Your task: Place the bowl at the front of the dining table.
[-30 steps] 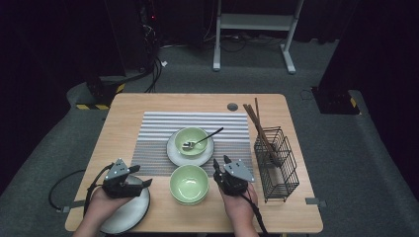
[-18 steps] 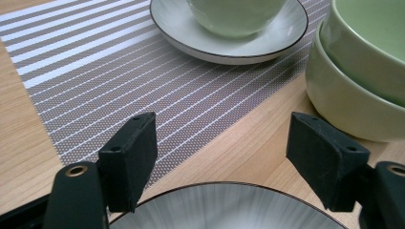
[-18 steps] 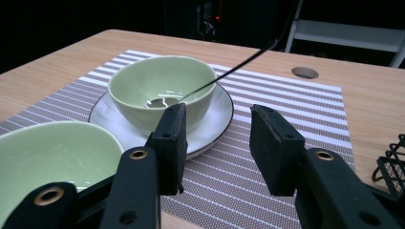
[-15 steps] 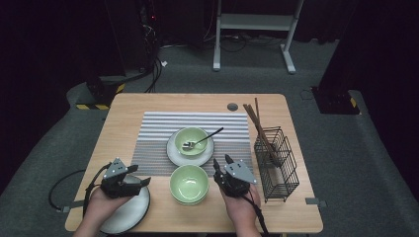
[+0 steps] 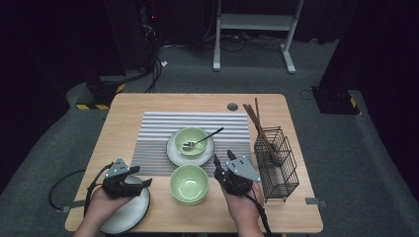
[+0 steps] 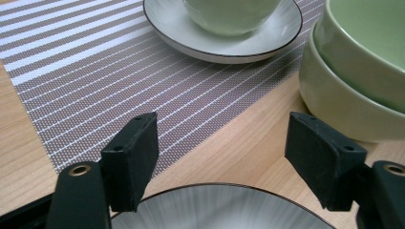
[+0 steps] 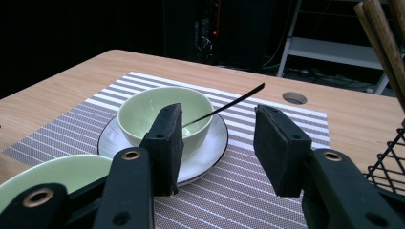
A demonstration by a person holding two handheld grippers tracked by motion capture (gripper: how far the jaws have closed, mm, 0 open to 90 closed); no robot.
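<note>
**Right gripper lifts away from stacked bowls, jaws widening**

Since the earlier frame, the right gripper [image 5: 221, 166] has risen a little beside the stacked bowls [image 5: 188, 183], and its jaws have just been opening with nothing between them. Everything else has stayed put.

At the left, a person's left hand [image 5: 100, 206] holds the left gripper [image 5: 144, 182] low over a grey plate [image 5: 129, 217] at the table's [image 5: 128, 106] near edge. Its jaws stand wide apart and empty, with the plate's rim just beneath them.

Next come two green bowls, one nested in the other, sitting on the bare wood just in front of a striped mat [image 5: 158, 133]. Behind them, on the mat, a white plate [image 5: 174, 154] carries a third green bowl [image 5: 190, 139] with a spoon [image 5: 205, 138] resting in it, handle pointing back and right.

Just right of the stacked bowls, the right gripper hangs clear of them, aimed toward the bowl with the spoon.

At the far right, a black wire basket [image 5: 283, 168] holds chopsticks [image 5: 257, 123] that lean out over its back edge.
</note>
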